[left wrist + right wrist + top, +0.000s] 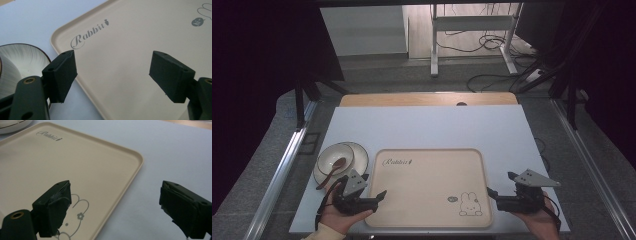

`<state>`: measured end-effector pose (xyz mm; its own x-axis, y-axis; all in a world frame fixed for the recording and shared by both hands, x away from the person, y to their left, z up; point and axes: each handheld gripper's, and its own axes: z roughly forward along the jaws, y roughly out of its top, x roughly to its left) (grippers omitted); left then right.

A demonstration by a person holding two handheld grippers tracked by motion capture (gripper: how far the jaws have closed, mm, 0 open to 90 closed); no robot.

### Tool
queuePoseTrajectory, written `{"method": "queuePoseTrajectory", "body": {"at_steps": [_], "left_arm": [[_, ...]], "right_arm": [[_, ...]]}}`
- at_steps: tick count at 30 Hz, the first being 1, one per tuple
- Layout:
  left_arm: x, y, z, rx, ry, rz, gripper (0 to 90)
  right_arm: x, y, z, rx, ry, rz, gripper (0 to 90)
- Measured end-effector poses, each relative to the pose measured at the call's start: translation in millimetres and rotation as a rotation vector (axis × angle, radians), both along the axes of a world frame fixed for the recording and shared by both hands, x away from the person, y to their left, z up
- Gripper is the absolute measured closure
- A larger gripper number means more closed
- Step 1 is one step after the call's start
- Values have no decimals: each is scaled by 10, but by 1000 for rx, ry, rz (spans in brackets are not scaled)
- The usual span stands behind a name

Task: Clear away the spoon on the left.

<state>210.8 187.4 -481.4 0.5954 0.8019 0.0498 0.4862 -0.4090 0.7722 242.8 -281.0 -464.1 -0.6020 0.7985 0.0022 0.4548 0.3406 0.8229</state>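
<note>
- On the white table (427,125) there is one bowl (334,159) on one plate (360,152), one brown spoon (332,171) lying in the bowl with its handle over the near rim, one beige tray (432,170), and two grippers, each in a hand.
- The bowl and plate stand at the table's left, just beside the tray's left edge; the high view shows the spoon, while the left gripper view catches only the dark-rimmed edge of the crockery.
- The left gripper (371,189) sits at the tray's near-left corner, jaws spread wide and holding nothing; its own view has one jaw above the tray's edge and the other over the tray floor.
- The tray lies at the centre near the front edge. It is a flat rectangle with rounded corners and a low raised rim, with the word "Rabbit" (89,35) printed in grey script at its far left and a line-drawn rabbit (470,204) at its near right.
- The right gripper (500,183) is at the tray's near-right corner, jaws wide apart and empty; its own view has one jaw over the rabbit drawing and the other over bare table.
</note>
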Motion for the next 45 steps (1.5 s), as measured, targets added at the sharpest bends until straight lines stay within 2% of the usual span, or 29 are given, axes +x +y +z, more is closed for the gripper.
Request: {"method": "queuePoseTrajectory", "body": {"at_steps": [9,15,26,31,38,45], "left_arm": [[-35,5,7,13,-19,-15,237],[-64,18,5,3,-23,-20,234],[-28,-15,32,1,-23,-49,215],[-31,-28,37,7,-27,-48,218],[-25,-33,89,34,-53,-55,229],[-48,-24,127,26,-72,-72,224]], "right_arm": [[48,-25,-8,27,7,-2,116],[26,-17,17,10,-11,-1,124],[11,-54,-11,-9,-8,1,130],[12,-85,-5,21,4,0,130],[-19,-113,-4,15,-2,-11,131],[-10,-106,-8,17,-2,-9,130]]}}
